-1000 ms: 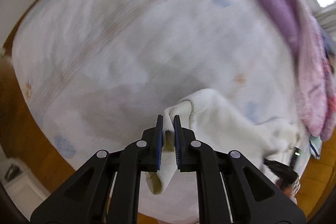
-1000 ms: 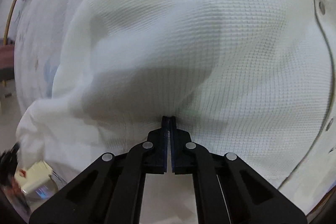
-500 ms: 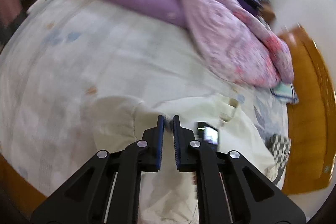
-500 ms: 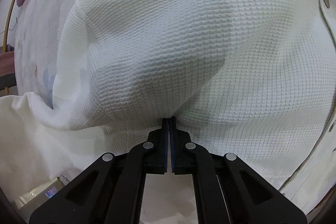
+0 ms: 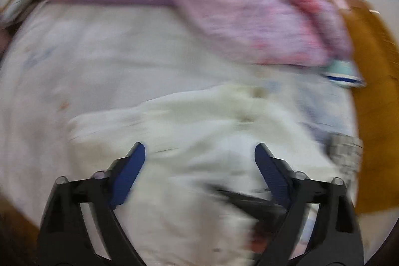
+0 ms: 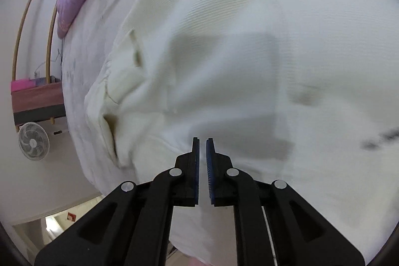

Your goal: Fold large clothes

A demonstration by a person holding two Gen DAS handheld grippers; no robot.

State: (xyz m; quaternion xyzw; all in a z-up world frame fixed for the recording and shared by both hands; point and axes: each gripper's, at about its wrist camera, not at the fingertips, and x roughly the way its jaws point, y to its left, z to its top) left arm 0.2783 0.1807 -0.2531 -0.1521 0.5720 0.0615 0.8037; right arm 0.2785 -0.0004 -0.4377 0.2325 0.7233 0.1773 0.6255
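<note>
A large cream waffle-knit garment (image 5: 199, 121) lies spread on the bed's pale sheet (image 5: 99, 61). It fills most of the right wrist view (image 6: 224, 54). My left gripper (image 5: 199, 153) is wide open and empty above the garment. My right gripper (image 6: 202, 141) has its jaws slightly apart, a narrow gap between the blue pads, with no cloth seen between them; it hovers over the garment near the bed's edge. Both views are motion-blurred.
A purple and pink quilt (image 5: 212, 4) is heaped along the far side of the bed. A wooden bed frame (image 5: 374, 104) is at the right. A white fan (image 6: 33, 141) stands on the floor beside the bed, with a low bench (image 6: 37, 96) behind it.
My left gripper let go of the garment's edge and opened wide. My right gripper released its pinch of cloth and parted slightly. The garment dropped flat onto the bed.
</note>
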